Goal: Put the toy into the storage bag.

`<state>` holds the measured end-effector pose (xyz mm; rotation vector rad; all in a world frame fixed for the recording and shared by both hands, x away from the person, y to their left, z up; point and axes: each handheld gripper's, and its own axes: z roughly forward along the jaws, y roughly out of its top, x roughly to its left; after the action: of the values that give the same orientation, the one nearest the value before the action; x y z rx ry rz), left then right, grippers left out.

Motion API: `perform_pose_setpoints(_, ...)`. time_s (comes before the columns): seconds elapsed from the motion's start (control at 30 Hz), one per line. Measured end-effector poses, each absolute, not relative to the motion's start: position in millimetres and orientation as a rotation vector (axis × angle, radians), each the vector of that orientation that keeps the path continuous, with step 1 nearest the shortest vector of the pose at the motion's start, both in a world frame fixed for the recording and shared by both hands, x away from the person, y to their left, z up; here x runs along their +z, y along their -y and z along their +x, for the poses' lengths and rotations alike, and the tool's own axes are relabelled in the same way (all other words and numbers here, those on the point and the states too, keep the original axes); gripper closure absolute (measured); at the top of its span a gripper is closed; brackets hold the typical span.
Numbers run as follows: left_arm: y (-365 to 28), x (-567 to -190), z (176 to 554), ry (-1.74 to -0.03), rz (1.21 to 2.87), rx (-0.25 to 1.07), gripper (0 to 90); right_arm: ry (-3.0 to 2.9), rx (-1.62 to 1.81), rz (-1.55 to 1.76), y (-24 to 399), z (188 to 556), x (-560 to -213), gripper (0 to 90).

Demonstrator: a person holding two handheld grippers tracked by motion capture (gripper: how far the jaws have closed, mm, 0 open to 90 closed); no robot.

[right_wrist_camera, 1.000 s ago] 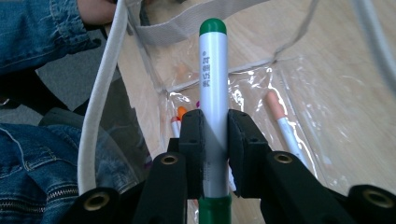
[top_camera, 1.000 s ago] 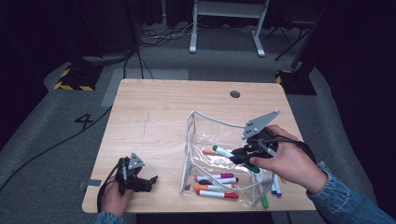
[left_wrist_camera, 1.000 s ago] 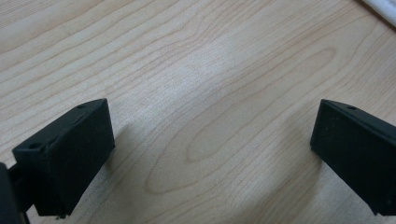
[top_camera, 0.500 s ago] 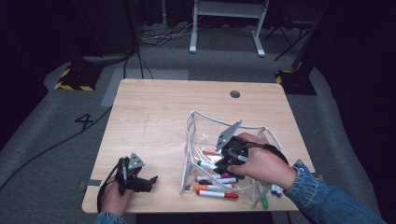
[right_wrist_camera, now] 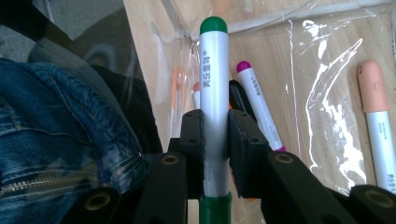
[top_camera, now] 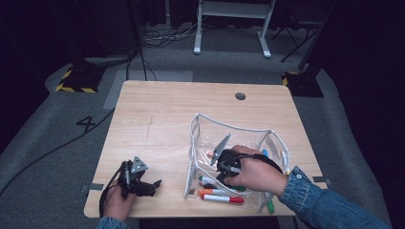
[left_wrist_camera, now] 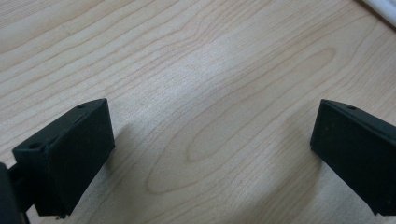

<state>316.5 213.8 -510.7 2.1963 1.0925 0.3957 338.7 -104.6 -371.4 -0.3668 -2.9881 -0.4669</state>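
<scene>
A clear plastic pouch (top_camera: 229, 125) with white edging stands open on the right half of the wooden table (top_camera: 167, 114). My right gripper (top_camera: 220, 168) reaches down inside it, shut on a green-capped marker (right_wrist_camera: 214, 93) that stands up between the pads. Lying on the pouch's floor beside it are a magenta marker (right_wrist_camera: 257, 100) and a peach marker (right_wrist_camera: 376, 107). Red (top_camera: 222, 199) and orange (top_camera: 210, 192) markers lie at the pouch's near end. My left gripper (top_camera: 154, 185) rests at the table's front left, open over bare wood (left_wrist_camera: 210, 149).
A green marker (top_camera: 270, 205) and a blue one (top_camera: 265, 153) lie by the pouch's right side. A cable hole (top_camera: 240, 96) sits near the table's far edge. A denim sleeve (top_camera: 325, 205) comes in from the bottom right.
My right hand has carried the green marker left and down, from above the pouch's right side into the pouch. The left gripper has stayed put.
</scene>
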Motion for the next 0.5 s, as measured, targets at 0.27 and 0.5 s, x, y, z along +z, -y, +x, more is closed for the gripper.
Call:
perform_pose_setpoints(0.27,-214,-511,317,-1.093,2.196,0.396,0.0,3.006,-0.417,-0.318,99,339,-381,76.7)
perform_pose_setpoints(0.5,-214,-511,317,-1.093,2.196,0.395,0.0,3.008,-0.410,-0.277,97,341,-387,73.4)
